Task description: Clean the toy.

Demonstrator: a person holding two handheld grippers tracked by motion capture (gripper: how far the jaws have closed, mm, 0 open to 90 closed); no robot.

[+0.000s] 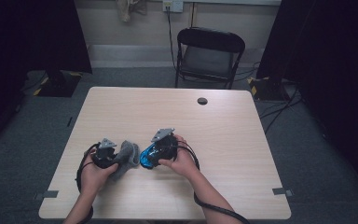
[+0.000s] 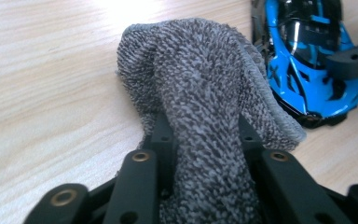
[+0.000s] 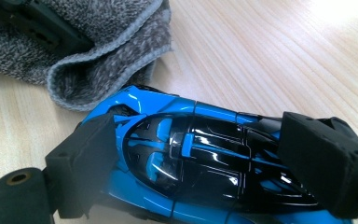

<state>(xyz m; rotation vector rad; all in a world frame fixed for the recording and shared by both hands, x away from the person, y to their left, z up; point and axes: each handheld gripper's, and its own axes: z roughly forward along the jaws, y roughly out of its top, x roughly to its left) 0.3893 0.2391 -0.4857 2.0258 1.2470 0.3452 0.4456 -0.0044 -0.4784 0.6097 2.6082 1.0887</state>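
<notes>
Cloth (image 2: 200,93), bunched and clamped tight in the left gripper (image 1: 106,156), sits near the table's (image 1: 214,130) front edge, just at nine o'clock of the blue toy car (image 3: 200,158) squeezed lengthwise between the right gripper's (image 1: 163,149) jaws.

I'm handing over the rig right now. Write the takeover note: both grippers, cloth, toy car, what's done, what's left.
Left gripper: shut on the grey cloth, bunched between its jaws, low over the table.
Right gripper: shut on the blue toy car, jaws clamping its two sides, car at the table surface.
Cloth and car sit side by side, near the table's front edge.
Done: both things gripped.
Left: likely wiping the car with the cloth; no contact between them is clear yet.
</notes>
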